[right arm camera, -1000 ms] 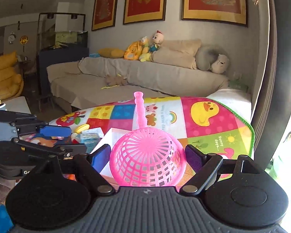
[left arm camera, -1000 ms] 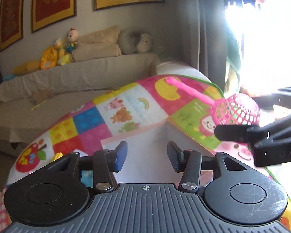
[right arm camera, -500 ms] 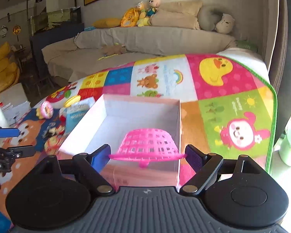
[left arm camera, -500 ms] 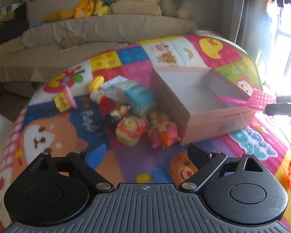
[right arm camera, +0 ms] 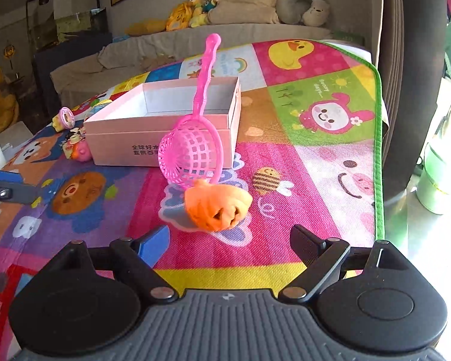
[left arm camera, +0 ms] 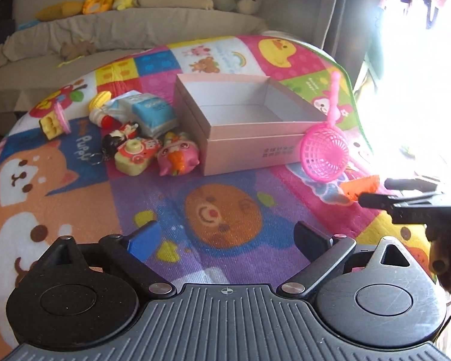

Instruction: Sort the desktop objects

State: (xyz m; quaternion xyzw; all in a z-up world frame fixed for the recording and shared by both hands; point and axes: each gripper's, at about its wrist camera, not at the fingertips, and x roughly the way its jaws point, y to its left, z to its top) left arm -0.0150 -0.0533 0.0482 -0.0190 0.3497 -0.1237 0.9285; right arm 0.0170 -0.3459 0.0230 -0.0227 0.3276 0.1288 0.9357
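Observation:
An open pink box [left arm camera: 240, 120] [right arm camera: 165, 132] stands on the colourful play mat. A pink scoop net [left arm camera: 324, 153] [right arm camera: 192, 156] leans against the box's near right corner, basket down, handle up. An orange pumpkin toy [right arm camera: 218, 207] [left arm camera: 362, 186] lies just in front of the net. My right gripper [right arm camera: 230, 240] is open and empty, just behind the pumpkin. My left gripper [left arm camera: 227, 237] is open and empty above the mat, well short of the box. Several small toys [left arm camera: 135, 147] lie left of the box.
A blue tissue pack [left arm camera: 150, 111] and a yellow-pink toy [left arm camera: 54, 120] lie left of the box. The mat's green edge [right arm camera: 375, 150] runs along the right, with floor and a green bin [right arm camera: 436, 180] beyond. A sofa [left arm camera: 120, 33] stands behind.
The pink net left my right gripper and now leans on the box. Both grippers drew back and down toward the mat. The pumpkin toy came into view.

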